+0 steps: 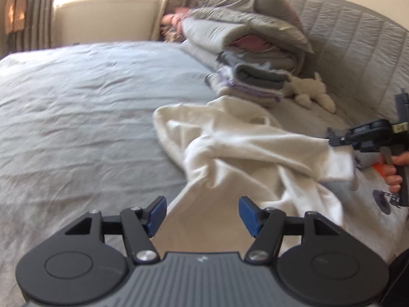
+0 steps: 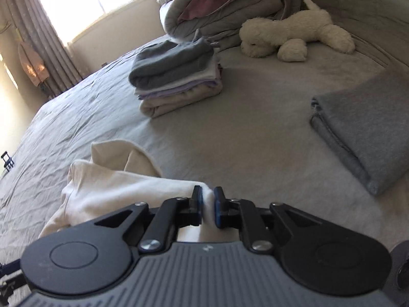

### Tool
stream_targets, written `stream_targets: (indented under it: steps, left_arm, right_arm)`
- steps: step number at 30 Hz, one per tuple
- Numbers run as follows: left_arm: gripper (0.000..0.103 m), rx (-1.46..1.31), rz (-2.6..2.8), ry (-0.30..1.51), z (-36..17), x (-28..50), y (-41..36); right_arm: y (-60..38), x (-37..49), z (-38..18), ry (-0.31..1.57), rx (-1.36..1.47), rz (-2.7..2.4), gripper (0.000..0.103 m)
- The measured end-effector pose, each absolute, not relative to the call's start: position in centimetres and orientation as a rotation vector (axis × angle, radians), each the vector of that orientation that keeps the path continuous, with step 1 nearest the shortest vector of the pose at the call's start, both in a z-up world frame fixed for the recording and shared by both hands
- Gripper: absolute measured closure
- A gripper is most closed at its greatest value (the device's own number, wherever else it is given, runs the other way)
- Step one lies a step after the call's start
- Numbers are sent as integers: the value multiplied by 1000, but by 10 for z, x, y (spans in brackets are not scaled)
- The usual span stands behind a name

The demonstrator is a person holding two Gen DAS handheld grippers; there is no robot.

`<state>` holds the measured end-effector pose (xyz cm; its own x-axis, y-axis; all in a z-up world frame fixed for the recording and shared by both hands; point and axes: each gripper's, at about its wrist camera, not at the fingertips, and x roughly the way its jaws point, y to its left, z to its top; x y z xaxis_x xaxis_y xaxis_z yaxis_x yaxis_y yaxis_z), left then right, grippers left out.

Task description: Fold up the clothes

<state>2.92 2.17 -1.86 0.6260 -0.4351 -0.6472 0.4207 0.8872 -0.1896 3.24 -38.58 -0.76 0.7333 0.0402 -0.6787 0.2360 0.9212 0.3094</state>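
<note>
The white garment (image 1: 242, 148) lies rumpled and twisted on the grey bedsheet (image 1: 76, 117), near the side of the bed where I stand, one end bunched toward the middle and the other drawn out toward my right. My right gripper (image 2: 206, 204) is pinched tight on an edge of it, a fold of white cloth squeezed between the blue pads, which I judge keeps that end anchored so the cloth can be pulled straight rather than dragged in a heap. My left gripper (image 1: 202, 213) hangs just over the near end of the garment with its jaws wide apart and nothing between them; the cloth runs beneath the gap, so it looks placed to take a second hold. Whether it has just let go or is about to bite, I cannot tell. Beyond the garment a stack of folded clothes (image 2: 176, 76) sits neatly, grey on top, likely where finished pieces go. A folded grey cloth (image 2: 363, 133) lies apart to the right. Further back rest a plush toy (image 2: 294, 35) and piled bedding (image 2: 225, 2) against the headboard.
</note>
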Motion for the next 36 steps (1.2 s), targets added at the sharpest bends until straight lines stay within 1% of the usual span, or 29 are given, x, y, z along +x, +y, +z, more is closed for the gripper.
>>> stream_targets:
  steps: [1,2,3,4,5,8,12,13,14,15,16,17,18,21,22,23,24,25,26,28,33,36]
  left_arm:
    - [43,-26,-484,770,-21,32,23]
    - [56,-36,-481,794,-25,34,23]
    - [66,-51,-486,820,-28,37,23]
    - [89,-73,-497,848,-31,39,22]
    - [103,-95,-508,872,-34,41,20]
    - [103,-141,-561,855,-32,37,10]
    - [103,-77,-585,710,-10,19,-6]
    - [99,-32,-554,662,-4,16,-7]
    - [87,4,-523,634,0,14,-7]
    - [77,29,-501,631,0,14,-5]
    - [55,48,-481,636,0,15,-3]
    - [42,53,-467,657,-4,19,-1]
    - [42,58,-453,678,-7,22,2]
    - [43,72,-399,760,-22,33,11]
    - [45,65,-382,797,-28,37,14]
    - [59,45,-366,846,-35,41,17]
    - [71,23,-356,883,-40,44,20]
    - [95,-2,-363,894,-42,44,20]
    - [98,-28,-370,904,-44,44,20]
    - [99,-71,-387,913,-46,43,20]
    - [99,-97,-563,782,-23,17,-6]
    - [99,-70,-658,738,-17,4,-25]
  right_arm:
    - [-383,32,-7,746,397,-100,81]
    - [-380,32,-6,747,401,-89,75]
    - [-378,32,-5,746,414,-71,59]
    - [-374,32,-3,742,421,-47,52]
    - [-370,31,-2,738,429,-23,51]
    - [-355,32,0,741,447,62,51]
    - [-329,32,2,760,473,206,51]
    - [-322,31,3,764,467,227,51]
    - [-316,30,4,767,461,247,51]
    - [-309,30,5,770,454,266,51]
    - [-304,30,6,772,447,280,51]
    - [-300,30,6,776,440,289,51]
    - [-297,30,6,780,435,294,51]
    - [-291,32,3,799,432,304,51]
    - [-290,33,2,805,434,309,51]
    - [-289,34,2,811,438,314,51]
    - [-288,33,1,814,442,320,51]
    - [-286,32,0,817,446,325,51]
    - [-285,32,-1,819,451,332,51]
    - [-281,32,-2,826,463,349,49]
    - [-271,32,-5,849,485,410,46]
    - [-266,30,-4,853,502,450,44]
